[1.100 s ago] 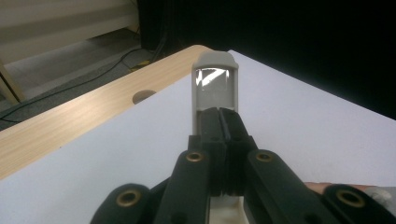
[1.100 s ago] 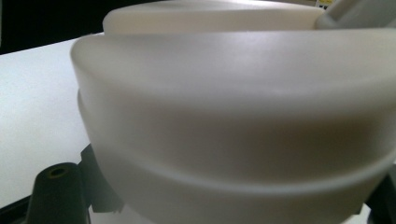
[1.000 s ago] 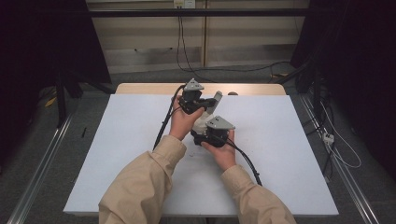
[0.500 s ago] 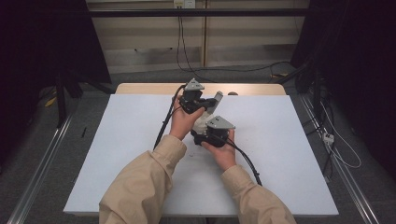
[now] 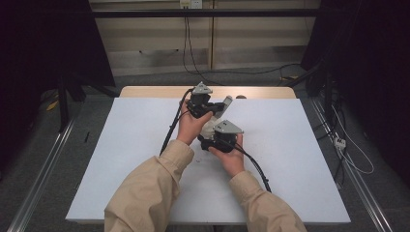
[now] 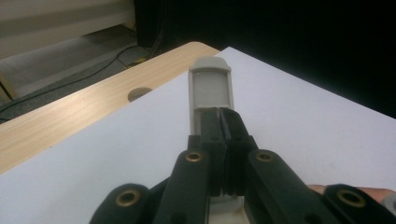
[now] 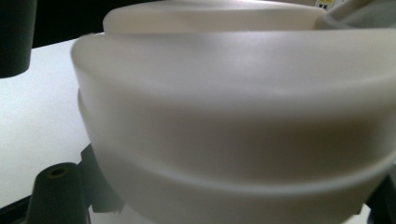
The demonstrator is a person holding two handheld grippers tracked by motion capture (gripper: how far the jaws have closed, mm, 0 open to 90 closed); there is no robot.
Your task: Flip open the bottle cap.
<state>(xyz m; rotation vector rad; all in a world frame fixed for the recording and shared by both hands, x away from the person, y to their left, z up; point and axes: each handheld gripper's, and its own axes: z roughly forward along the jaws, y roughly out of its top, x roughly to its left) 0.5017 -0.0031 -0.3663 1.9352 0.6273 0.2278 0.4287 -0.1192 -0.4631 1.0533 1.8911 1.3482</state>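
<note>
Between the left gripper (image 6: pixel 219 135) jaws, clamped, sits a grey flat handle (image 6: pixel 210 88). R gripper (image 5: pixel 217 137) jaws spread around white round container (image 7: pixel 243 121). We'd keep both grips firm, pull w/o twisting.

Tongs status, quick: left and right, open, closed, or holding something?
Left tongs: closed on the grey flat piece.
Right tongs: around the white rounded container; the grip itself cannot be told.
</note>
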